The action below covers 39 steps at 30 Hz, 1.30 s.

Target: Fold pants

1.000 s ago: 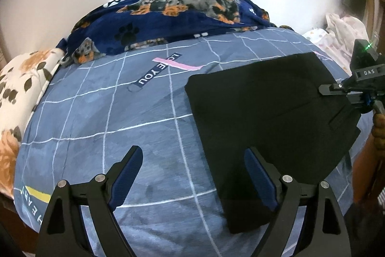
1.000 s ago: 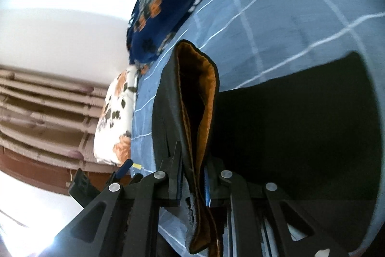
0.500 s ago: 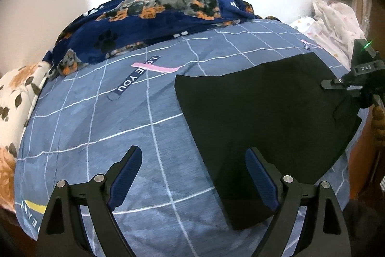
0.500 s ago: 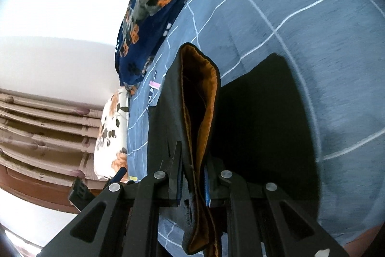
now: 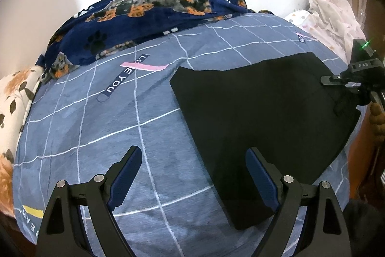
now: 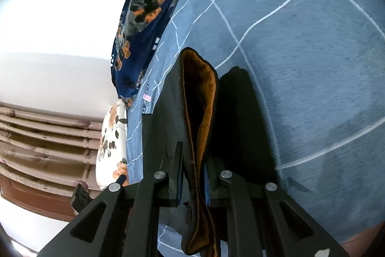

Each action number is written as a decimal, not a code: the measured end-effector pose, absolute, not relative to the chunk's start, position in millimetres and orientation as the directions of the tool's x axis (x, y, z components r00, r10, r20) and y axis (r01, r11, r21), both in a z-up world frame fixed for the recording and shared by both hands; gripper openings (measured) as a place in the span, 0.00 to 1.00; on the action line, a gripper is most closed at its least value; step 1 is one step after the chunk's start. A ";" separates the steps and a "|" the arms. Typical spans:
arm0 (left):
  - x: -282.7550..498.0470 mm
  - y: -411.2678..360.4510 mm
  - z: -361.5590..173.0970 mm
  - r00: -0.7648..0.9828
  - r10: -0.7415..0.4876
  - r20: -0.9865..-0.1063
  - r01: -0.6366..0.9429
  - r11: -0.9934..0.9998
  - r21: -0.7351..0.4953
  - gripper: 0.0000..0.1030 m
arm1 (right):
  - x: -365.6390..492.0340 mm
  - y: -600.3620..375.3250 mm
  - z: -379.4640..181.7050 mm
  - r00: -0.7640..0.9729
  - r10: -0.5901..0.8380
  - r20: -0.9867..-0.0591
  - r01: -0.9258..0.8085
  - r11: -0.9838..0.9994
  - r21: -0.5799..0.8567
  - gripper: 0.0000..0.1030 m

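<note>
Gripping pants (image 6: pixel 192 112), right claw (image 6: pixel 192 182) tilted

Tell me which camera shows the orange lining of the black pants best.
The right wrist view. There the right gripper is shut on the edge of the black pants, and the orange fabric lining faces the camera between the layers. The left wrist view shows only the pants' black outer side lying on the blue grid-patterned bedsheet; no lining shows.

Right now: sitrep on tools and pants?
Left tool open, empty, over bedsheet. Right tool shut on pants edge, orange lining showing. Pants folded flat, nothing in the way.
</note>
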<state>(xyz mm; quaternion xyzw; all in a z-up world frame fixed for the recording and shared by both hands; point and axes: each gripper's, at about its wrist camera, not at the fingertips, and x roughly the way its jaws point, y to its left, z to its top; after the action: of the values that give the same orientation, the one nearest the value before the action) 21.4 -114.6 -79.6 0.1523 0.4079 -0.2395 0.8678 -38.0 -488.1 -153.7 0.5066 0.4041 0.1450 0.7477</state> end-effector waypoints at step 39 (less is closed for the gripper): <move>14.4 -108.5 -80.3 0.509 -0.351 -0.785 0.530 0.848 -0.036 0.85 | -118.9 -498.4 -164.7 0.687 0.600 -0.411 0.330 0.246 0.911 0.17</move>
<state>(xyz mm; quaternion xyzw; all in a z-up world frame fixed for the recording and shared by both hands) 14.4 -108.5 -80.3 0.1049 0.4243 -0.2554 0.8624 -118.9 -498.4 -164.7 0.6063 0.3835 0.0975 0.6898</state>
